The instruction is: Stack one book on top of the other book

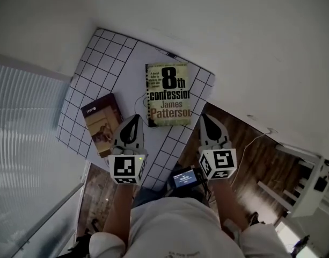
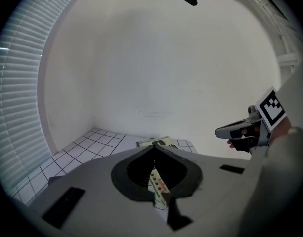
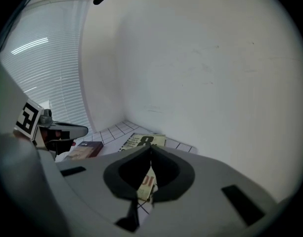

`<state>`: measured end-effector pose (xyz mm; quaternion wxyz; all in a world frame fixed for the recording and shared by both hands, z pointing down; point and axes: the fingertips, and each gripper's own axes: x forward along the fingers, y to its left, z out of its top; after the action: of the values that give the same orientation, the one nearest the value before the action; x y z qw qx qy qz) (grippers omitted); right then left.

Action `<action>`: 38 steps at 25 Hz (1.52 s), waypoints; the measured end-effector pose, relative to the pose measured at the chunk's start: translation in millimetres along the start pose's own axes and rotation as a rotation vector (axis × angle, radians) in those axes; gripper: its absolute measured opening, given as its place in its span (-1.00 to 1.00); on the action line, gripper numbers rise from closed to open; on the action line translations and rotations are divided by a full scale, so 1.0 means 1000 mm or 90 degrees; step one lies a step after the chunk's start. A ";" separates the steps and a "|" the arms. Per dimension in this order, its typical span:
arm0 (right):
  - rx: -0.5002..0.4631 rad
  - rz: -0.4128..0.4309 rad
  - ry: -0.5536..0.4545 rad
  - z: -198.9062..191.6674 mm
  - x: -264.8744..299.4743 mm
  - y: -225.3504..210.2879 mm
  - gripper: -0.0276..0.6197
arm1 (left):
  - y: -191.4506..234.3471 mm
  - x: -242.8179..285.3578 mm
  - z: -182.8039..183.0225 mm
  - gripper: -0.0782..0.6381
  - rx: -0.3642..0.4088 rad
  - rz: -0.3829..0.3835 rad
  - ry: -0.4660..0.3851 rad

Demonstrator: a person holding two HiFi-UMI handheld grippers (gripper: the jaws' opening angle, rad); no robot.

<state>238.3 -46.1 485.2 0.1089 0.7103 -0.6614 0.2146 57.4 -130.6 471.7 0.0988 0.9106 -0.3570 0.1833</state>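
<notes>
A pale green paperback (image 1: pixel 168 94) with big black and red print lies flat on the gridded table top (image 1: pixel 108 58). A smaller dark brown book (image 1: pixel 102 122) lies to its left, apart from it. My left gripper (image 1: pixel 133 117) hovers between the two books, its jaws shut and empty. My right gripper (image 1: pixel 204 117) hangs just off the green book's lower right corner, shut with nothing in it. In the left gripper view the green book (image 2: pixel 158 143) shows past the closed jaws, and the right gripper view shows the green book (image 3: pixel 141 142) and the brown book (image 3: pixel 84 149).
The table stands in a corner, with a white wall (image 1: pixel 245 42) behind it and window blinds (image 1: pixel 24 122) to the left. A thin cable (image 1: pixel 140 104) runs beside the green book. Wooden floor (image 1: pixel 255 160) lies to the right, with white furniture (image 1: pixel 309 187) beyond.
</notes>
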 end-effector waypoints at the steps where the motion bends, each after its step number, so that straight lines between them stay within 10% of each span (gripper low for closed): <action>1: 0.002 -0.002 0.006 -0.004 0.002 -0.001 -0.89 | 0.000 0.003 -0.004 -0.76 -0.003 -0.001 0.006; 38: 0.073 0.011 0.086 -0.081 0.066 -0.004 -0.89 | -0.008 0.061 -0.103 -0.59 -0.118 -0.056 0.169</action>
<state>231.4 -68.8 586.9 0.1107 0.6934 -0.6454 0.3007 77.4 -130.3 590.4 0.2369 0.8800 -0.3160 0.2640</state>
